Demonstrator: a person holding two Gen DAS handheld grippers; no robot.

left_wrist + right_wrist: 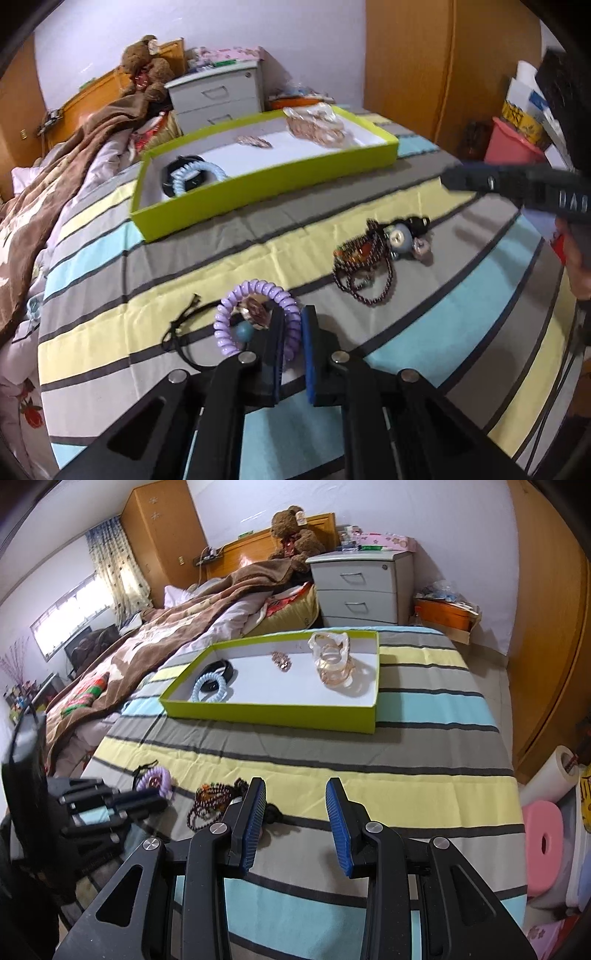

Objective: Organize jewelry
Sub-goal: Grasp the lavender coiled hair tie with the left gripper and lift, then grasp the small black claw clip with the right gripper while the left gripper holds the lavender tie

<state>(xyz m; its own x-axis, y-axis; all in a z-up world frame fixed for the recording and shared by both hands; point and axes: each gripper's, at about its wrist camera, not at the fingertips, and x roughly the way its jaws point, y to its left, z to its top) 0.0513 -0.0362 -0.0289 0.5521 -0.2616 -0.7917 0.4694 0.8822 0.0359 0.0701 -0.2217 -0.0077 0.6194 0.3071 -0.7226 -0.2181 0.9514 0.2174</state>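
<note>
A lime-green tray (258, 192) lies on the striped bedspread; it holds a light-blue coil band (195, 177), a black band, a small brooch (255, 141) and a bag of gold bangles (317, 125). My left gripper (293, 325) has its jaws narrowly apart around one side of a purple coil hair band (255, 291). A black cord (181, 332) lies to its left. A pile of dark beaded bracelets and charms (376, 254) lies to the right. My right gripper (295, 794) is open and empty above the bedspread, beside the bead pile (214, 801). The tray (273, 710) lies ahead of it.
A brown blanket (155, 635) covers the bed's far side. A grey drawer unit (362, 587) and a teddy bear (291, 535) stand behind the tray. A wooden wardrobe (546, 627) is at right, with a pink stool (546, 838) and boxes on the floor.
</note>
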